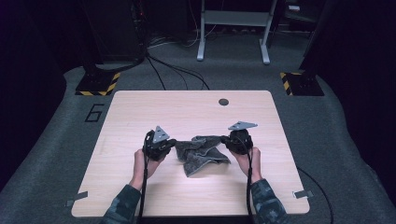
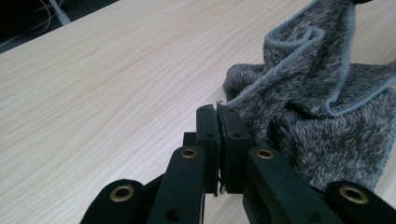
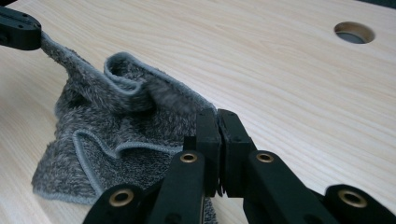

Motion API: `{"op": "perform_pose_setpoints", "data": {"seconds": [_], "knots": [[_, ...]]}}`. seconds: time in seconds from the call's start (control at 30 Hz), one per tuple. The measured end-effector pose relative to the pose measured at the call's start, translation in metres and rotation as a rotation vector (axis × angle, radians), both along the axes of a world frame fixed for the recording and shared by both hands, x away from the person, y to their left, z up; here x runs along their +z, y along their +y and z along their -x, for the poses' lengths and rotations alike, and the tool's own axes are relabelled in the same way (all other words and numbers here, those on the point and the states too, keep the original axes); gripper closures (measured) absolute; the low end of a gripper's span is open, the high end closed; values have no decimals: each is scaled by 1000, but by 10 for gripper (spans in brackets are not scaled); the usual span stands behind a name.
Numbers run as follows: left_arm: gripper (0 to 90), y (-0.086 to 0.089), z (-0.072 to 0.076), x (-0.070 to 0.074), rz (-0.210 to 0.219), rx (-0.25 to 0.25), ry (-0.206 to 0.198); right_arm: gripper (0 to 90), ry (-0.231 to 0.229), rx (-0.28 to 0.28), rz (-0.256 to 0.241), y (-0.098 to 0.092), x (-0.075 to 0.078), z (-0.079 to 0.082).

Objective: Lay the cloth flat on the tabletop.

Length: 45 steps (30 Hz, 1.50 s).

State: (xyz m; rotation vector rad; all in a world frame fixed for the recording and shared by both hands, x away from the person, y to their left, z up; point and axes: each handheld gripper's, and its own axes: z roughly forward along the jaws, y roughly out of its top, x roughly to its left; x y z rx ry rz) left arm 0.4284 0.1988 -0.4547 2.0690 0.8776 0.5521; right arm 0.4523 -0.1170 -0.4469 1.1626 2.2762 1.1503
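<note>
While both tools grip it, a crumpled grey towel [image 1: 201, 151] lies mid-table.
The left tool [image 2: 218, 108] has its jaws pressed together on the towel's hem, and the right tool [image 3: 217, 113] is clamped on the opposite edge. The cloth bunches between them on the light wooden table [image 1: 187, 109], near the person's side, well short of the round cable hole [image 1: 223, 101].

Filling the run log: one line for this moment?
left claw: shut on towel | right claw: shut on towel | towel: crumpled on table
</note>
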Motion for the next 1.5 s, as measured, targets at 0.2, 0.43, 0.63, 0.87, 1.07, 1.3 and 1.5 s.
{"op": "perform_pose_setpoints", "data": {"seconds": [0.2,0.43,0.63,0.87,1.07,1.3,1.5], "knots": [[880,7,1,1,0,17,-5,887,-20,-17,-35,-20,10,12],[884,11,-13,0,-8,30,27,890,-3,-48,-48,-34,13,-1],[887,16,-40,8,-2,52,44,892,-5,-80,-9,-36,23,-33],[890,24,-108,62,-54,164,5,900,-68,-142,48,-28,80,-98],[889,31,-88,154,-2,172,-212,898,-243,-135,-72,-28,172,-85],[885,42,-26,102,-21,63,-164,893,-208,-3,-36,-35,128,-24],[862,44,7,12,-27,-3,43,881,-16,52,-16,-46,22,14]]}}
